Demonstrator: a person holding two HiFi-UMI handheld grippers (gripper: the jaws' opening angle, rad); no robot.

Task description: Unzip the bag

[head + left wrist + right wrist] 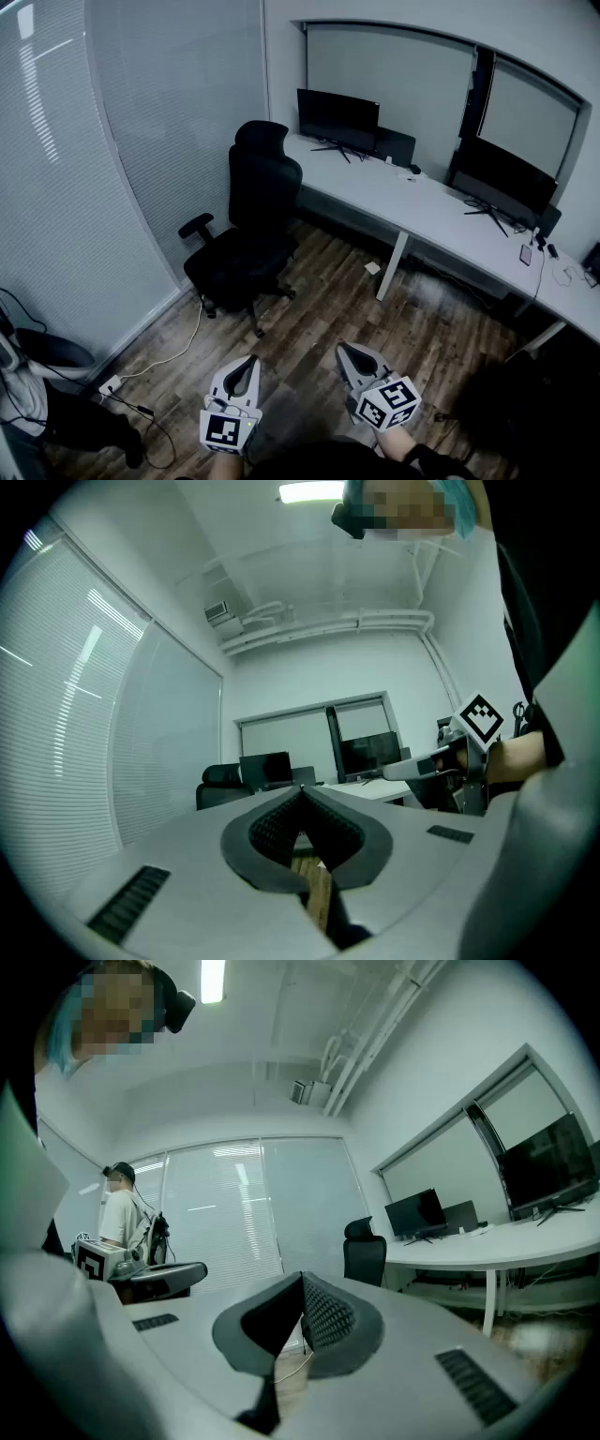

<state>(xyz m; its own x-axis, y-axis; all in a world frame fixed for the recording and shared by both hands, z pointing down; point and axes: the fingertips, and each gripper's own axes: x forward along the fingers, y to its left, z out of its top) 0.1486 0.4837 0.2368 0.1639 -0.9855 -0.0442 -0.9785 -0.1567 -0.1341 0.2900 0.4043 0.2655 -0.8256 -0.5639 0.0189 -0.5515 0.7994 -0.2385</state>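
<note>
the person is holding the left gripper (pixel 247 362) and the right gripper (pixel 343 351) level over the floor (pixel 328 309), both jaws pressed together on nothing. i am judging the unzipping as not yet begun. no bag is showing plainly, so i cannot tell its place, heading or long axis. the next move is calling for finding the bag and its zip pull.
</note>
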